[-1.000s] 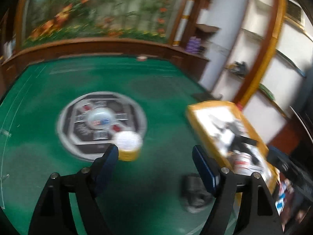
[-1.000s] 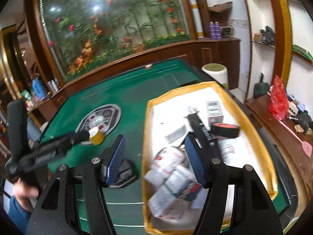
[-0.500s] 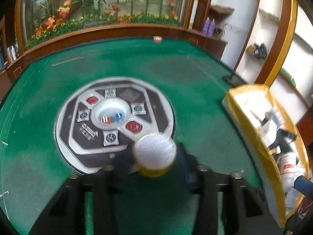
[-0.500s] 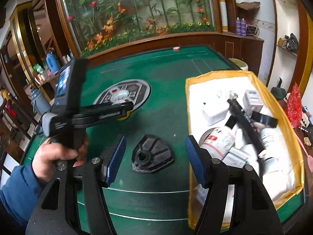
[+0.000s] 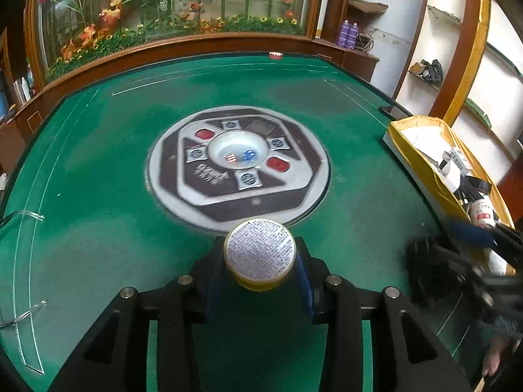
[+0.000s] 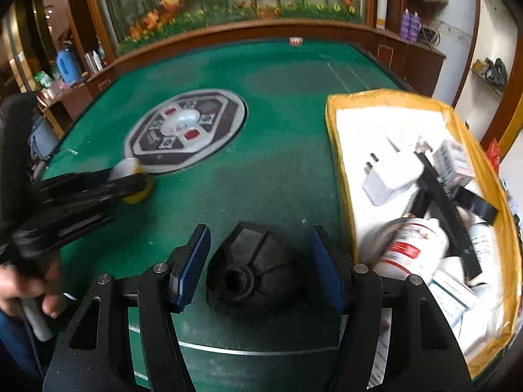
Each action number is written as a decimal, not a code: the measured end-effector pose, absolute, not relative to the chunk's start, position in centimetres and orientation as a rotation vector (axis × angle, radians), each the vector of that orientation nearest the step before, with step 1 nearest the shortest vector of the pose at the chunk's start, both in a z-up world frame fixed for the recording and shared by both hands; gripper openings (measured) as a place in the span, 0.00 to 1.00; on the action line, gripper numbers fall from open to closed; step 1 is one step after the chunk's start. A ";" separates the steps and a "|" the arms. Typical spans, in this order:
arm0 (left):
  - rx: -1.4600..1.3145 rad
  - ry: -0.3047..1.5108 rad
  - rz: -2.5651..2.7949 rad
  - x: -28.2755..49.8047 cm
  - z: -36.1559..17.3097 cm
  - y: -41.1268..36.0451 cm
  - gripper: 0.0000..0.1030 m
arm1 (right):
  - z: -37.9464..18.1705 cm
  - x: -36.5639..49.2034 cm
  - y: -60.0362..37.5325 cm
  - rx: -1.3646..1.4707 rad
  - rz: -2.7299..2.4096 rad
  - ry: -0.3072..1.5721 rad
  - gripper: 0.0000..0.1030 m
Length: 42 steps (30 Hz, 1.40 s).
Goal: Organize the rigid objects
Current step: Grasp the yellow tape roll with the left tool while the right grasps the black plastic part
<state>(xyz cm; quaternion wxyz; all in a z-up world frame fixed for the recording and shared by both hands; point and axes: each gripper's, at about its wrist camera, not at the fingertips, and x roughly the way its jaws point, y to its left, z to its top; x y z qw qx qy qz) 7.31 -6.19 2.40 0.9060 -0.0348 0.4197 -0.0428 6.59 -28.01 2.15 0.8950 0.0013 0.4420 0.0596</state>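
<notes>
My left gripper [image 5: 260, 269] is shut on a small yellow round tin [image 5: 259, 254] with a white printed lid, at the near edge of the table's round centre panel [image 5: 238, 163]. In the right wrist view the tin [image 6: 132, 179] sits between the left gripper's fingers. My right gripper [image 6: 260, 266] is open, its blue pads on either side of a black domed plastic part [image 6: 251, 269] lying on the green felt. A yellow-rimmed tray [image 6: 340, 163] at the right holds a white plug adapter [image 6: 389, 176], bottles and boxes.
The green felt table [image 5: 98, 163] has a wooden rim. The tray also shows at the right in the left wrist view [image 5: 421, 163]. A red-white small item [image 6: 295, 41] lies at the far edge. Shelves stand at the right.
My left gripper closed on the yellow tin. My right gripper moved down and forward over the black part, which now lies between its open fingers.
</notes>
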 end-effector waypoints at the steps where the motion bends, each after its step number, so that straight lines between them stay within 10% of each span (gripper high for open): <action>1: -0.077 0.865 -0.095 7.2 2.4 -5.8 0.39 | 1.8 6.9 -27.7 -0.019 0.109 0.929 0.61; 42: -0.111 0.844 -0.128 7.0 3.0 -5.6 0.39 | 1.6 3.1 -24.2 -0.080 0.372 0.843 0.65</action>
